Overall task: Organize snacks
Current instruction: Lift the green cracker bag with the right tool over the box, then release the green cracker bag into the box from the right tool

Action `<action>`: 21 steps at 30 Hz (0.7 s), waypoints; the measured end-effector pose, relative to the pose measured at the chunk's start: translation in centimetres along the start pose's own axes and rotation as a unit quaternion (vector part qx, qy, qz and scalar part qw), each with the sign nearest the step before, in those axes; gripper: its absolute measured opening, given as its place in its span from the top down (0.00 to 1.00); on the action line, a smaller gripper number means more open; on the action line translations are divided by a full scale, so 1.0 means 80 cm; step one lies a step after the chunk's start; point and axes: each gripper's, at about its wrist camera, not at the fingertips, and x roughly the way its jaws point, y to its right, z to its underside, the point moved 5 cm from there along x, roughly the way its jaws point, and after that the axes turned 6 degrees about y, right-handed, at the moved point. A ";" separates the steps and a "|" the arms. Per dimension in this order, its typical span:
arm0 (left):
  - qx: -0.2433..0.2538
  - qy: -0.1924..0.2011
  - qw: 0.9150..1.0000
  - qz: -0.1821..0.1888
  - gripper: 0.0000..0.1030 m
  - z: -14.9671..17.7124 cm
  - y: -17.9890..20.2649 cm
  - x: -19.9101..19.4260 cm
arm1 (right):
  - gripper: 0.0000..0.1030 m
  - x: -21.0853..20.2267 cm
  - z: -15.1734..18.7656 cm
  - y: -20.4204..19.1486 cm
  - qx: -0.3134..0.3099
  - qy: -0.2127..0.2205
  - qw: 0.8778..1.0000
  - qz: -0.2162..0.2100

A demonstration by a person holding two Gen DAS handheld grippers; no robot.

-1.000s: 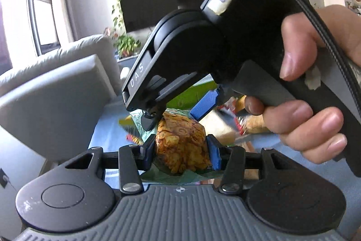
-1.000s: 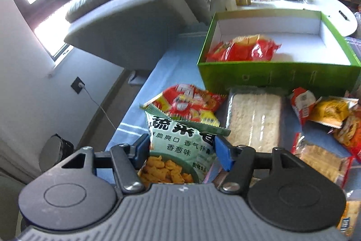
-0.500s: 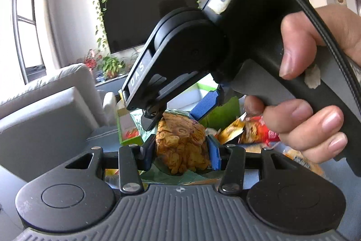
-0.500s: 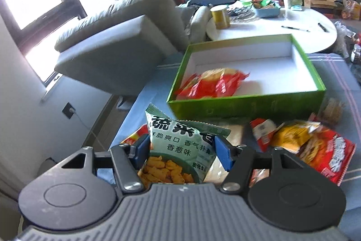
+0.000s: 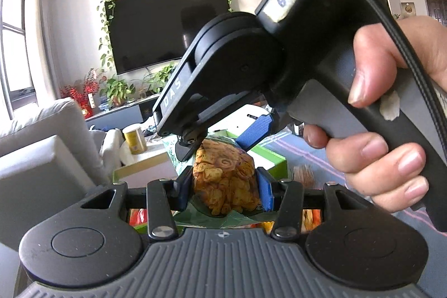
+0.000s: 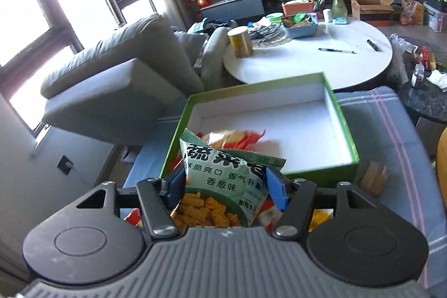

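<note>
A green snack bag (image 6: 223, 172) printed with orange crisps is held by both grippers at once. My right gripper (image 6: 225, 183) is shut on its upper part, with the blue pads (image 6: 275, 190) pressing both sides. In the left wrist view my left gripper (image 5: 225, 186) is shut on the same bag (image 5: 223, 180) lower down. The right gripper (image 5: 220, 140) hangs just above it in a person's hand (image 5: 391, 158). Beyond the bag lies the open green box (image 6: 343, 113) with a white floor and a red snack bag (image 6: 237, 137) at its near left.
A brown packet (image 6: 374, 178) lies right of the box on the blue striped cloth (image 6: 391, 130). Bits of loose snack packs show under both grippers. A grey sofa (image 6: 111, 91) stands left. Behind is a round white table (image 6: 307, 57) with a yellow can (image 6: 240, 42).
Both grippers rose and carried the green bag towards the green box. The box now sits straight ahead of the bag. The loose snacks have dropped below the view.
</note>
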 end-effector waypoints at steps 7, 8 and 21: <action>-0.027 -0.010 0.999 0.014 0.58 -0.006 -0.012 0.046 | 0.42 0.033 -0.029 0.028 0.007 -0.009 1.000 0.006; -0.030 -0.011 0.999 0.016 0.58 -0.006 -0.015 0.054 | 0.42 0.038 -0.031 0.031 0.009 -0.011 1.000 0.005; -0.089 -0.051 0.994 0.042 0.58 0.021 -0.046 0.156 | 0.42 0.117 -0.054 0.074 0.012 -0.036 0.999 0.025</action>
